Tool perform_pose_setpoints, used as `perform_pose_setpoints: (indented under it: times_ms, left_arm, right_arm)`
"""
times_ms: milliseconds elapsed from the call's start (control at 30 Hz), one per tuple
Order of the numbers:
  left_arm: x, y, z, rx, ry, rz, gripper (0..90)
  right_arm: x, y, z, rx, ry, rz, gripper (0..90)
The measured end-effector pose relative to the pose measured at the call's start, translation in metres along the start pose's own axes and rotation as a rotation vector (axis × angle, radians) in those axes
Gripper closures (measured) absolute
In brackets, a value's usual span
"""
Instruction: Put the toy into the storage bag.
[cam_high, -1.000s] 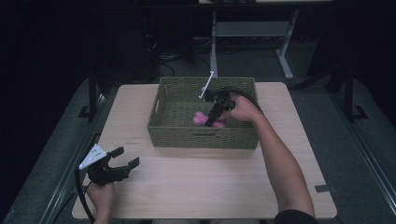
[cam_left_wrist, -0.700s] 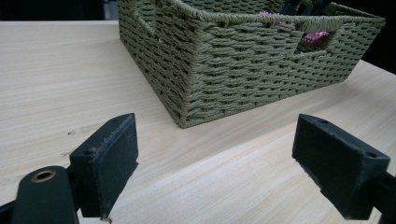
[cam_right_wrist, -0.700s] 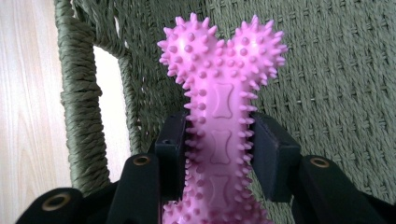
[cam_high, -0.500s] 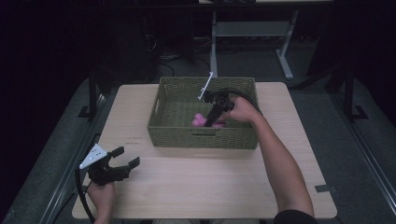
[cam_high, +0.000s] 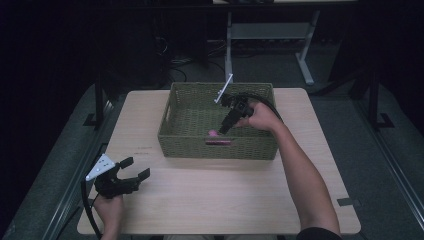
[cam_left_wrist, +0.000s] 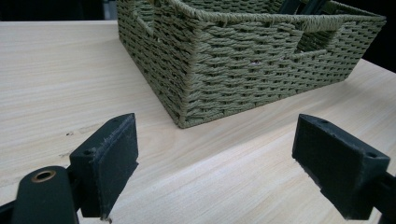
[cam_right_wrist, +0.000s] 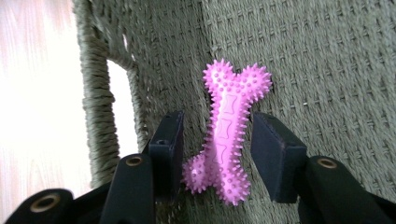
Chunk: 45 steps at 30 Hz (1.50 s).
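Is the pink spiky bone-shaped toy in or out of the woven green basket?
In. The pink spiky bone-shaped toy lies on the woven green basket floor, between the right gripper's parted jaws.

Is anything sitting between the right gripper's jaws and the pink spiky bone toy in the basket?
Nothing visible. The pink bone toy lies on the basket floor between the right gripper jaws, which have just been opening, with small gaps either side and no other item beside it.

In the high view the right gripper (cam_high: 223, 128) and the basket's near wall (cam_high: 218, 148) hide most of the pink spiky bone toy (cam_high: 214, 133). In the right gripper view, the toy's (cam_right_wrist: 226, 135) lower left knob sits partly behind one jaw. The left gripper view crops the basket (cam_left_wrist: 243, 56) at the top edge.
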<state>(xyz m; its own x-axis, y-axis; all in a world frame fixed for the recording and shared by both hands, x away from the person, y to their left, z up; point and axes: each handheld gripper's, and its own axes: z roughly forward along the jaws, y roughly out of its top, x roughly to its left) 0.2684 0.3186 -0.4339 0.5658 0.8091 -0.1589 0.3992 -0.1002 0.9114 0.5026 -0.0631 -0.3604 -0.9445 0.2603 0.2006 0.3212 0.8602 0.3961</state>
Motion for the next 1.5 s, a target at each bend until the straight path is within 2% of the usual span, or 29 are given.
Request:
perform_pose_setpoints:
  times_ms: [500,733,1200,1500]
  left_arm:
    - [0.000,-0.001,-0.001,-0.005,-0.009,0.000,13.9]
    - [0.000,-0.001,0.000,-0.001,-0.006,-0.001,13.9]
    - [-0.001,0.000,0.000,-0.002,-0.007,-0.002,13.8]
    - [-0.001,0.000,0.001,0.002,-0.006,0.003,13.9]
  right_arm:
    - [0.009,-0.001,-0.015,-0.013,-0.027,0.010,46.1]
    - [0.012,-0.003,-0.025,-0.043,-0.039,0.024,40.0]
    - [0.021,-0.009,-0.038,-0.070,-0.052,0.022,39.5]
    - [0.027,-0.017,-0.047,-0.095,-0.065,0.031,35.3]
